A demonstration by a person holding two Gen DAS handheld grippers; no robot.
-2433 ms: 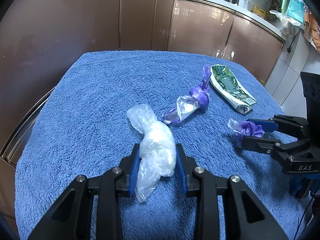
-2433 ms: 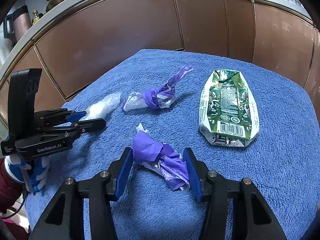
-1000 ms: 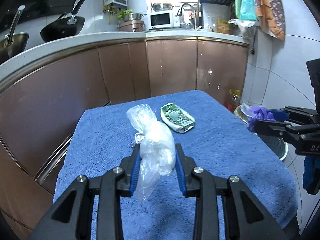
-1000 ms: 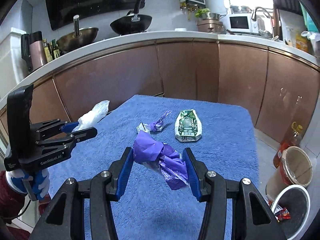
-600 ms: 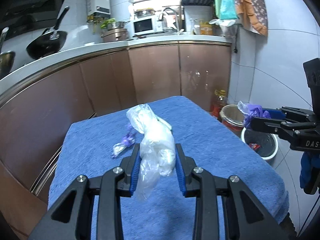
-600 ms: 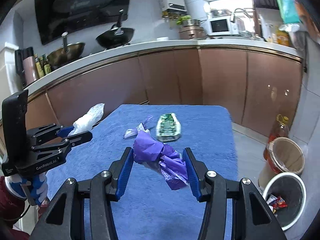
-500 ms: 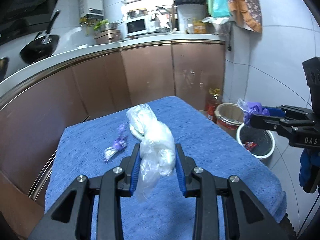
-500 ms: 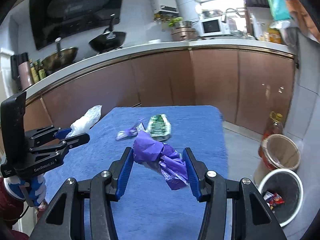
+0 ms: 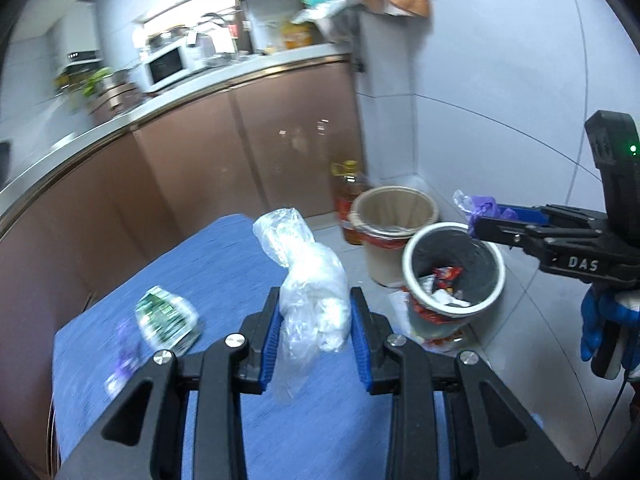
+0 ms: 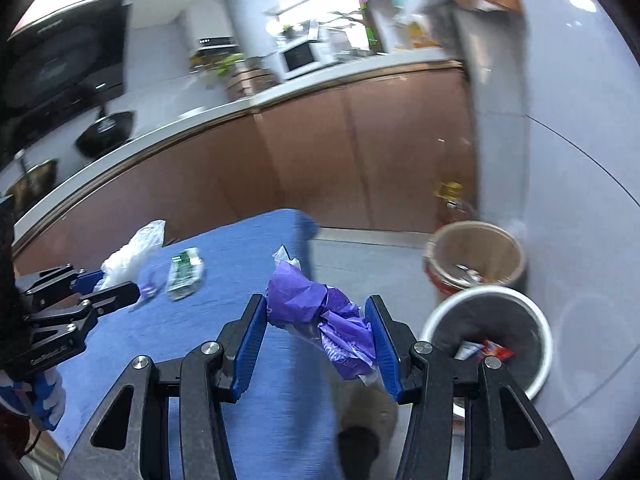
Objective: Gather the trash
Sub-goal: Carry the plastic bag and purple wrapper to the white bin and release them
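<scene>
My left gripper [image 9: 314,332] is shut on a clear crumpled plastic bag [image 9: 310,280], held in the air above the blue towel [image 9: 224,272]. My right gripper [image 10: 316,336] is shut on a crumpled purple wrapper [image 10: 324,316], held near the table's right edge. In the left wrist view the right gripper [image 9: 480,220] hangs just above the white-rimmed trash bin [image 9: 452,276], which holds several wrappers. The bin also shows in the right wrist view [image 10: 488,336] at lower right. A flattened green carton [image 9: 166,316] and a purple wrapper [image 9: 124,356] lie on the towel.
A beige bin [image 9: 394,224] with a red base stands behind the white-rimmed bin, next to an oil bottle [image 9: 348,184]. Brown cabinets [image 9: 240,160] line the back. A white tiled wall [image 9: 500,100] is on the right. The left gripper shows in the right wrist view [image 10: 104,292].
Both grippers have swung right, away from the table and toward the bins on the floor, each still holding its trash. The right gripper now sits over the white-rimmed bin.
</scene>
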